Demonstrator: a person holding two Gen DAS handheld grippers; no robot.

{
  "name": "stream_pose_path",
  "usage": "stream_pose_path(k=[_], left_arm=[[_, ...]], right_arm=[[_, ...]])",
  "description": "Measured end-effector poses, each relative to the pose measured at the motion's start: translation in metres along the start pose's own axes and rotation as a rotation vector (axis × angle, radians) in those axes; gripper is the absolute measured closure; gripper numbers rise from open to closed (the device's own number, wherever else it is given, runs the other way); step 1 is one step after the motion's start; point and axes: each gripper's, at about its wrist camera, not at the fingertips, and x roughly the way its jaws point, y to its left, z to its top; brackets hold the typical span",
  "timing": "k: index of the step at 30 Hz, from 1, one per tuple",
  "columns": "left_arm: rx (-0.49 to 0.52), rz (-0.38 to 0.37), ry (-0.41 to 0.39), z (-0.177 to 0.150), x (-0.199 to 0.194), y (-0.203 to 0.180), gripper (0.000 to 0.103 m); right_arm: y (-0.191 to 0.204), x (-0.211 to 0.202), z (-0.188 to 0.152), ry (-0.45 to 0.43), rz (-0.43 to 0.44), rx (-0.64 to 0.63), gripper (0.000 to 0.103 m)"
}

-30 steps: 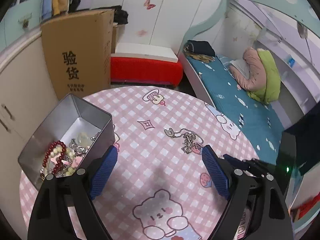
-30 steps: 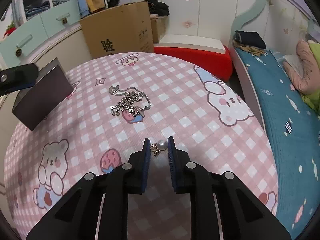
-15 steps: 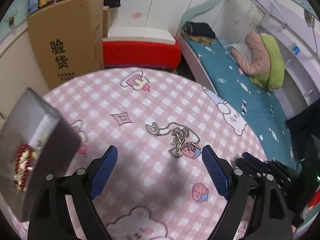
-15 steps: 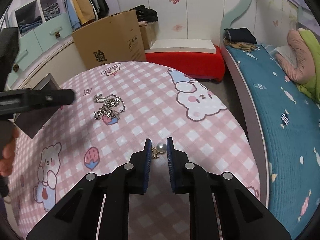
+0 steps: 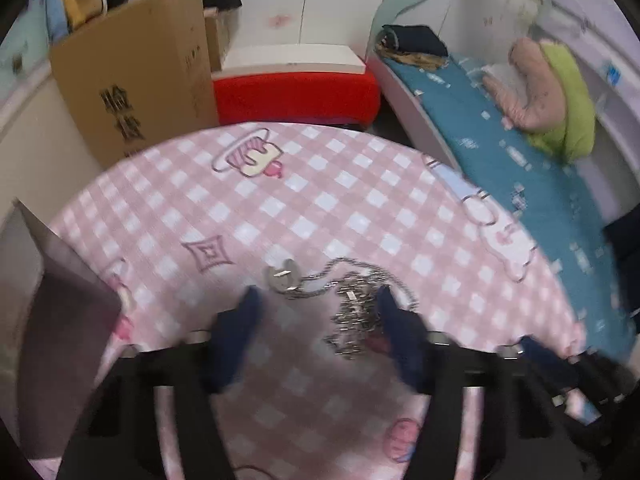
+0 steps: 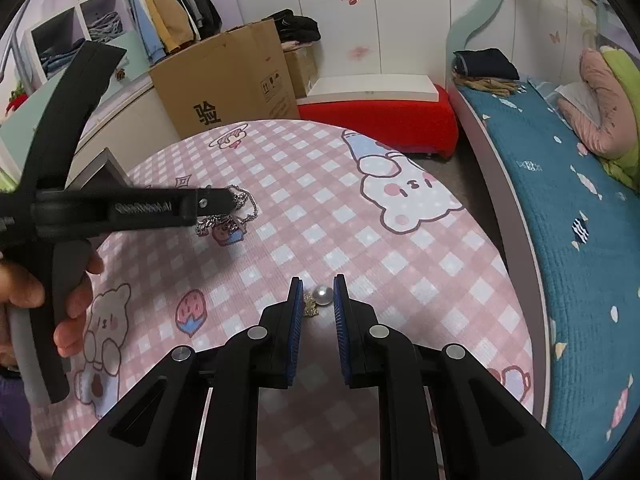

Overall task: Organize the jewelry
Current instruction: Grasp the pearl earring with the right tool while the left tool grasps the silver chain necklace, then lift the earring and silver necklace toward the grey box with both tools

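A silver chain necklace [image 5: 352, 304] lies in a heap on the pink checked round table [image 5: 320, 200]. My left gripper [image 5: 316, 300] is open and low over it, its blue pads either side of the heap. It also shows from the side in the right wrist view [image 6: 224, 200], above the necklace [image 6: 228, 220]. A pearl earring [image 6: 318, 298] lies between the pads of my right gripper [image 6: 317, 286], which is narrowly open around it without squeezing. The grey metal jewelry box [image 5: 52, 300] stands at the table's left edge; its inside is hidden.
A cardboard box [image 6: 228, 80] and a red bench [image 6: 380, 120] stand beyond the table. A bed with a blue sheet [image 6: 560, 200] runs along the right. The person's hand [image 6: 40, 292] holds the left gripper's handle.
My left gripper has swung away from the jewelry box, moved forward and down over the necklace and narrowed its jaws. The right gripper has stayed around the pearl earring.
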Motion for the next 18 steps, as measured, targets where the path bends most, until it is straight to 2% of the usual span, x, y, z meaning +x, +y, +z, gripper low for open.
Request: stream_pose_path(k=[1, 3, 4, 6, 7, 12, 18], left_arm=[[0.001, -0.009, 0.0, 0.0, -0.001, 0.0, 0.069], [0.01, 0.005, 0.004, 0.001, -0.002, 0.004, 0.08], [0.013, 0.005, 0.004, 0.001, -0.002, 0.006, 0.093], [-0.003, -0.039, 0.016, 0.002, -0.003, 0.013, 0.095], [-0.01, -0.049, 0.018, 0.001, -0.004, 0.018, 0.099], [-0.027, -0.112, -0.016, 0.0, -0.025, 0.033, 0.1], [-0.026, -0.183, -0.066, 0.002, -0.058, 0.034, 0.1]], right_arm=[[-0.001, 0.0, 0.0, 0.002, 0.003, 0.003, 0.087], [-0.002, 0.002, 0.001, 0.002, 0.003, 0.003, 0.087], [-0.001, 0.002, 0.001, 0.003, 0.002, 0.002, 0.087], [-0.002, 0.001, 0.001, 0.004, 0.003, 0.001, 0.087], [-0.002, 0.002, 0.001, 0.004, 0.002, -0.001, 0.087], [0.002, 0.0, 0.0, 0.001, -0.001, -0.002, 0.089], [0.004, -0.005, 0.003, -0.008, 0.006, 0.001, 0.091]])
